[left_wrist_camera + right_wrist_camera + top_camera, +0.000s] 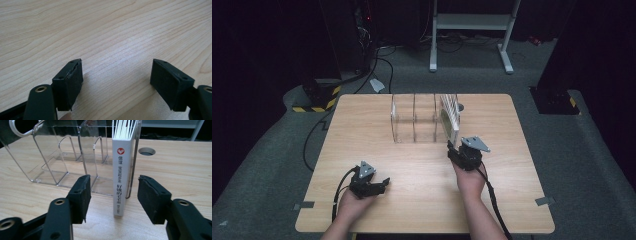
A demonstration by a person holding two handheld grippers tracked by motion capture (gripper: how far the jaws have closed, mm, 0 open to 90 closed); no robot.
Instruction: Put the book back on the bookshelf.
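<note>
The book (122, 177) stands upright in the rightmost compartment of the clear acrylic rack (60, 157) at the far middle of the surface (422, 200), its white spine facing the right gripper (112, 195) and jutting a little past the rack's front edge. It looks like a thin hardcover: stiff boards, light enough for one hand, with a glossy spine that could slip under a weak pinch. The best hold is probably across the two covers near the lower spine, where the boards are rigid, not on the page edges. The right gripper's jaws stand spread on either side of the spine, touching nothing. The rack looks brittle and light, so a crooked pull might drag it along. The left gripper (371, 186) rests well apart near the front edge, jaws spread and empty.
</note>
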